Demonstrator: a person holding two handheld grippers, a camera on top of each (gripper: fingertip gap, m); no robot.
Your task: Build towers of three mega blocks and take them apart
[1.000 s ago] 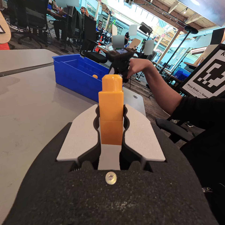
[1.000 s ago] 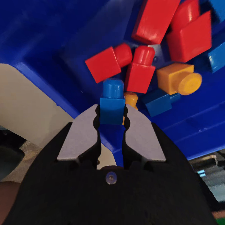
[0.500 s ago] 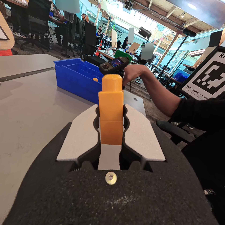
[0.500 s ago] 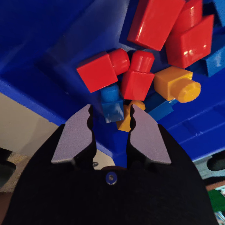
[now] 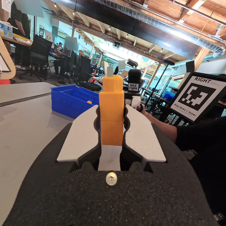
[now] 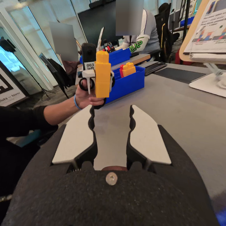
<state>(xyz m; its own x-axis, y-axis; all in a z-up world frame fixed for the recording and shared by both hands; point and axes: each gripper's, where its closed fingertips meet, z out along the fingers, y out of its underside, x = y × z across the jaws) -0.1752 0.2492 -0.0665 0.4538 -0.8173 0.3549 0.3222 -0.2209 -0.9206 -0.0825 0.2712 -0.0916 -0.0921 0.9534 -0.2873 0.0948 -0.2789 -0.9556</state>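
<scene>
1. Orange plastic two-block stack (image 5: 111,117), stud up, sits clamped in my left gripper (image 5: 111,120); jaws narrow, both grey fingers (image 5: 83,132) pressed on the block sides at the seam between upper and lower block.
2. Left wrist view: stack is held upright above the grey tabletop (image 5: 24,128), not touching it as far as I can tell.
3. Same view: blue plastic bin (image 5: 68,101) sits on the table beyond the stack and to its left; one small orange stud (image 5: 89,101) shows inside.
4. Same view: my right gripper (image 5: 133,97) is just behind the stack on the right side, black camera body on top, a hand (image 5: 145,113) on its handle. Can't tell its jaw state from here.
5. Black-framed white sign with a black square marker (image 5: 198,97) stands at right, well apart from the bin.
6. Right wrist view: right gripper (image 6: 111,112) has jaws wide, nothing between the fingers (image 6: 78,138), only bare tabletop (image 6: 171,110) below.
7. Same view: left gripper (image 6: 102,78) is ahead and left, holding the orange stack (image 6: 102,78) vertical in the air, hand (image 6: 85,97) with a blue wristband (image 6: 76,102) gripping the handle.
8. Same view: blue bin (image 6: 128,84) is just behind the stack; a yellow block (image 6: 129,69) and a red block (image 6: 121,71) stick up above its rim.
9. White stand base (image 6: 210,84) on the table at far right.
</scene>
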